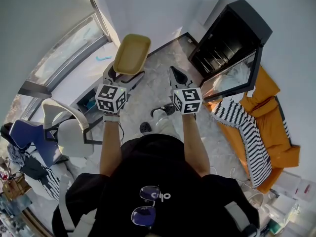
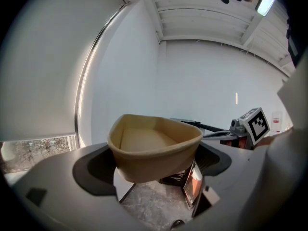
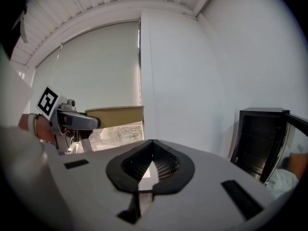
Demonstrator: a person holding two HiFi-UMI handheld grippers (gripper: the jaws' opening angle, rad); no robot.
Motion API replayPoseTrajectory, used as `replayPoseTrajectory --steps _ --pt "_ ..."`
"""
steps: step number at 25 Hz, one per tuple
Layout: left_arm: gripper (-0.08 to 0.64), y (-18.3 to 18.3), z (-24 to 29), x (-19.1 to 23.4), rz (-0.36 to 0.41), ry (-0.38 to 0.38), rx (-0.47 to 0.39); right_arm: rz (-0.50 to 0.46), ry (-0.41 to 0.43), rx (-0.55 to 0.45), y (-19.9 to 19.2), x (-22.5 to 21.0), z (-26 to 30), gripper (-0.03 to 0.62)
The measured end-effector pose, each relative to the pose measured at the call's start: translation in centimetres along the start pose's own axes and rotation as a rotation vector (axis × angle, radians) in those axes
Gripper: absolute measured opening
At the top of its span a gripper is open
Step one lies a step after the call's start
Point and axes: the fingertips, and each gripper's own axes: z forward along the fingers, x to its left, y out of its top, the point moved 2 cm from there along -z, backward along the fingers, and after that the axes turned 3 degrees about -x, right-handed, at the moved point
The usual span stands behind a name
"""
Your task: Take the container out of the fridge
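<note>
A tan, empty container (image 1: 131, 54) is held up in the air, clear of the fridge, with my left gripper (image 1: 124, 73) shut on its near wall. From the left gripper view its rim and flat bottom (image 2: 153, 146) fill the space between the jaws. My right gripper (image 1: 177, 76) is shut with nothing in it, its jaws (image 3: 152, 148) meeting at the tips. It hangs level with the left one and to its right. The right gripper view catches the container (image 3: 115, 116) side-on at the left. The small black fridge (image 1: 231, 38) stands at the right with its glass door (image 1: 233, 79) swung open.
An orange chair (image 1: 274, 127) with a striped cloth (image 1: 242, 127) lies beside the fridge. A white chair (image 1: 69, 132) and a blue one (image 1: 22, 135) stand at the left near a long window (image 1: 64, 48). Marbled floor (image 1: 163, 68) lies below the grippers.
</note>
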Motion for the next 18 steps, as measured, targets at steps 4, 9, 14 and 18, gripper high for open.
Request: replayPoseTrajectory --steps 4,9,14,18 --pt "0.506 0.1 0.0 -0.3 0.001 -0.004 -0.004 0.002 0.002 -0.003 0.0 0.1 -0.3 0.008" --pt "0.506 0.1 0.3 -1.0 0.005 -0.014 -0.002 0.004 0.002 -0.002 -0.1 -0.1 -0.7 0.008" --pt "0.506 0.2 0.8 -1.5 0.005 -0.022 -0.002 0.01 -0.012 0.004 -0.2 -1.0 -1.2 0.008" --pt "0.506 0.1 1.2 -1.8 0.004 -0.028 0.002 0.017 -0.023 0.003 -0.3 -1.6 -1.5 0.008"
